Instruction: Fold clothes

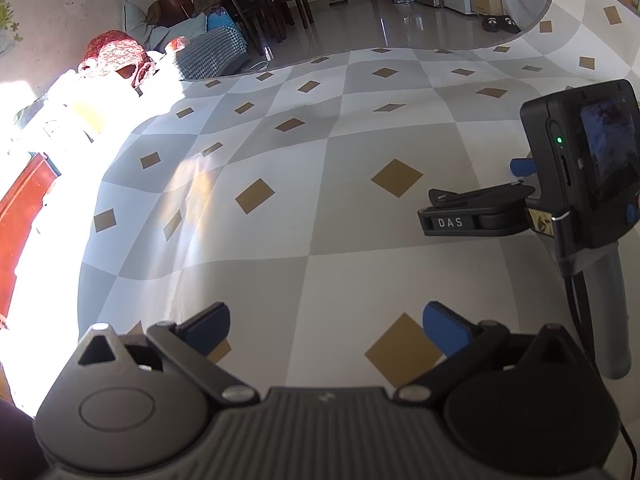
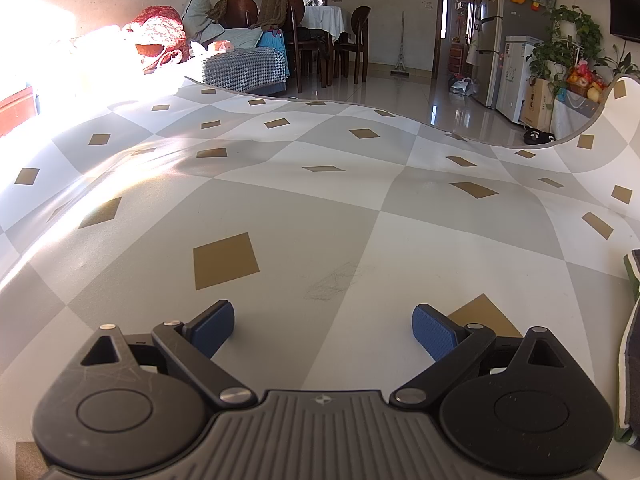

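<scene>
Both grippers hover over a bare checkered tabletop [image 2: 320, 208] in a sunlit living room.

The left gripper [image 1: 326, 330] and right gripper [image 2: 323, 326] each have fingers spread apart, holding nothing. A folded striped garment [image 2: 632, 340] lies at the right edge of the right view. Sofa [image 2: 244, 66] and dining chairs [image 2: 356, 44] fill the upper frame; glare whitens the upper left.
</scene>
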Action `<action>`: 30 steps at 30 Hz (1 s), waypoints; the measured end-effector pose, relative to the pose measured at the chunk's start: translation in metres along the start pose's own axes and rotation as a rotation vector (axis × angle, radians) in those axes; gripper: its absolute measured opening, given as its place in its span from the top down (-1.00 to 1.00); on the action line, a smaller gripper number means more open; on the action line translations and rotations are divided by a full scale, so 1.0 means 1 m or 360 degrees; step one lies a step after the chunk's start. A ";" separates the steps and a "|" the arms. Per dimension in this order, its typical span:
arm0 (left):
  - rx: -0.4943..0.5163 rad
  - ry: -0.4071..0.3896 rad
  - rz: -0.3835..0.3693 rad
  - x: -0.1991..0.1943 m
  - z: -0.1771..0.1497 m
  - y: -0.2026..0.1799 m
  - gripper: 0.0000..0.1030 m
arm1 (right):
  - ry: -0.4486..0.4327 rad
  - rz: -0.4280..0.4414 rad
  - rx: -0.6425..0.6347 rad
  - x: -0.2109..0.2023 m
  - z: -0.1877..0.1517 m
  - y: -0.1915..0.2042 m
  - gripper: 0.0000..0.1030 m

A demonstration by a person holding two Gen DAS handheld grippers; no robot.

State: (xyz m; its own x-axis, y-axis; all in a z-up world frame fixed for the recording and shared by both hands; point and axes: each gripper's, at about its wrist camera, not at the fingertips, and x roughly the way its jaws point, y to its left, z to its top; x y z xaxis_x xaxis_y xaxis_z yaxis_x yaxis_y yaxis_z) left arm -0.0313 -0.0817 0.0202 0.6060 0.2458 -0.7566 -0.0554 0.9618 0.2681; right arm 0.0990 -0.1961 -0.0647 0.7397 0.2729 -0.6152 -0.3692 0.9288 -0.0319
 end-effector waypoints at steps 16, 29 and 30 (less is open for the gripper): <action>0.0018 -0.0006 -0.0002 -0.001 0.001 -0.005 -1.00 | 0.0000 0.0000 0.0001 0.000 0.000 0.000 -0.87; 0.0006 0.0003 0.0001 0.000 -0.001 -0.004 -1.00 | 0.0000 -0.0001 0.0001 0.000 0.000 0.000 -0.87; 0.0004 0.0003 0.0000 0.000 -0.001 -0.004 -1.00 | 0.0000 -0.0001 0.0001 0.000 0.000 0.000 -0.87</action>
State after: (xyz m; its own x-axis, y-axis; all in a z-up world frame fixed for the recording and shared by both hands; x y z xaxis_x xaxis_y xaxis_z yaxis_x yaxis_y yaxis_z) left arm -0.0321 -0.0855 0.0182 0.6042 0.2462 -0.7578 -0.0533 0.9614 0.2698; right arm 0.0989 -0.1960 -0.0647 0.7399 0.2724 -0.6151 -0.3684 0.9291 -0.0317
